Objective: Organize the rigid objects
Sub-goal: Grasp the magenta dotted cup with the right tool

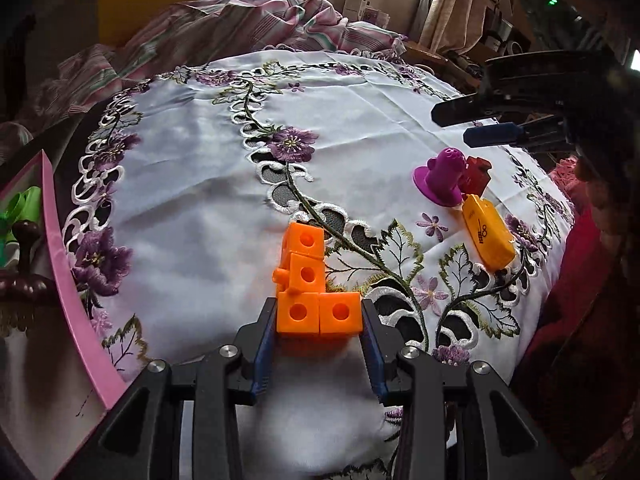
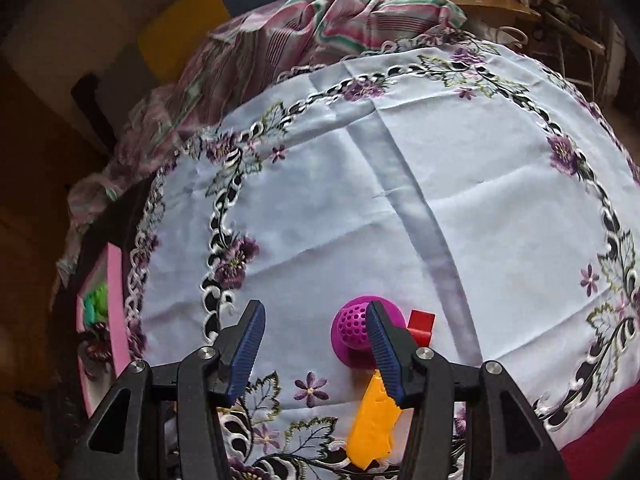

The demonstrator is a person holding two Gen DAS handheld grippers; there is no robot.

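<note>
My left gripper is shut on an orange piece made of linked cubes, gripping its bottom two cubes just above the embroidered tablecloth. To the right lie a purple perforated cap, a red block and a yellow-orange case. My right gripper hovers above them. In the right wrist view my right gripper is open and empty. The purple cap, red block and yellow case lie below its right finger.
A pink tray sits at the table's left edge with a green item and a dark wooden piece in it; it also shows in the right wrist view. A striped cloth is bunched beyond the table's far edge.
</note>
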